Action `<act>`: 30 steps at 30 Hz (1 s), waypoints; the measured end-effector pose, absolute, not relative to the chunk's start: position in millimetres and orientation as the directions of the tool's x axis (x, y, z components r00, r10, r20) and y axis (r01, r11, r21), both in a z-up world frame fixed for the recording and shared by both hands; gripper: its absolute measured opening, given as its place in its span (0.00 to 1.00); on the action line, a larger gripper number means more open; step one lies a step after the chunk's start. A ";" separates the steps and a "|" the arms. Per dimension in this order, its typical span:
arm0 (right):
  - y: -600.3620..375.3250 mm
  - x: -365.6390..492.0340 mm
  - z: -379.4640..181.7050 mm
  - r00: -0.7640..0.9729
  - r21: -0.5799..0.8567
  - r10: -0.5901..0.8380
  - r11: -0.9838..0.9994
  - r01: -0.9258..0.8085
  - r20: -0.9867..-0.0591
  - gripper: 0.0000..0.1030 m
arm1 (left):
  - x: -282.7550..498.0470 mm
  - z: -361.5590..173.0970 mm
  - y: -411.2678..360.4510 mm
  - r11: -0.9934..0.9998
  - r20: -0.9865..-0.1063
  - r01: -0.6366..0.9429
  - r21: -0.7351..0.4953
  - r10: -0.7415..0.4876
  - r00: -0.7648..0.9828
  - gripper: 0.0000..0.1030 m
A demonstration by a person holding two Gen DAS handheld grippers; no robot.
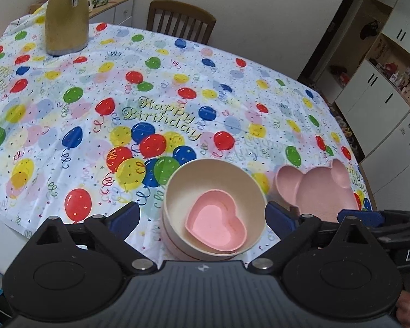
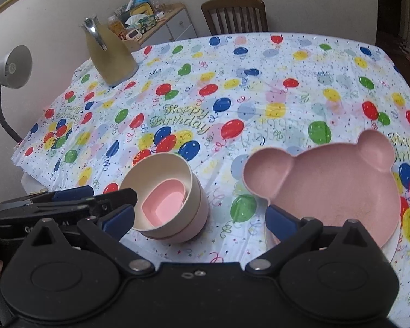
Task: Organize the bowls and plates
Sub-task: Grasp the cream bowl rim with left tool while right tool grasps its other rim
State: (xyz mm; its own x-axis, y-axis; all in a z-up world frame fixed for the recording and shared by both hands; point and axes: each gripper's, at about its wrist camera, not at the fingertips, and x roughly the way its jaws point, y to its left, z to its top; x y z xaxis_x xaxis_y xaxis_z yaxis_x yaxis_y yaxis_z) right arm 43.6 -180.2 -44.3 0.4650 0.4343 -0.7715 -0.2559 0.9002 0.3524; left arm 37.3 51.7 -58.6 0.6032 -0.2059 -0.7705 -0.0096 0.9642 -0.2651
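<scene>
A cream bowl (image 1: 205, 175) sits on top of a pink bowl (image 1: 175, 248) near the table's front edge, with a small pink heart-shaped bowl (image 1: 214, 225) lying inside it. My left gripper (image 1: 202, 218) is open, its blue fingertips on either side of this stack. The stack also shows in the right wrist view (image 2: 161, 169), with the heart bowl (image 2: 164, 202) inside. A pink bear-shaped divided plate (image 2: 328, 186) lies to the right; it also shows in the left wrist view (image 1: 317, 188). My right gripper (image 2: 199, 218) is open and empty, between stack and plate.
A balloon "Happy Birthday" tablecloth (image 2: 232, 95) covers the table. A tan thermos jug (image 2: 109, 54) stands at the far left. A wooden chair (image 2: 235, 13) is behind the table, a desk lamp (image 2: 11, 68) at left, cabinets (image 1: 382, 82) at right.
</scene>
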 end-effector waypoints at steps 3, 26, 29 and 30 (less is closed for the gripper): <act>-173.5 46.0 -54.0 0.454 0.359 0.423 0.906 -0.223 -0.784 0.99 | 43.8 -68.1 57.8 0.964 -0.784 -0.041 -0.262 -0.188 0.592 0.96; -135.5 75.7 -109.6 0.351 0.353 0.367 0.930 -0.107 -0.861 0.69 | 84.2 -113.2 76.0 0.960 -0.852 -0.165 -0.227 -0.114 0.510 0.77; -131.2 77.9 -111.1 0.336 0.360 0.375 0.927 -0.109 -0.864 0.64 | 87.0 -113.8 75.7 0.955 -0.855 -0.173 -0.240 -0.124 0.504 0.72; -129.8 78.8 -111.4 0.333 0.361 0.376 0.926 -0.109 -0.865 0.61 | 87.3 -113.8 75.3 0.954 -0.855 -0.174 -0.245 -0.127 0.503 0.68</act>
State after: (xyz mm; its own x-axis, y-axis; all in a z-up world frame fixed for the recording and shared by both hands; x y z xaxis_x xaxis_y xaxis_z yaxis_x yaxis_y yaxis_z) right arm 78.8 -129.8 -111.4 0.3328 0.3762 -0.8647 -0.1090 0.9262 0.3610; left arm 87.3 75.3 -113.8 0.5031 -0.1274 -0.8548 -0.1739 0.9539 -0.2446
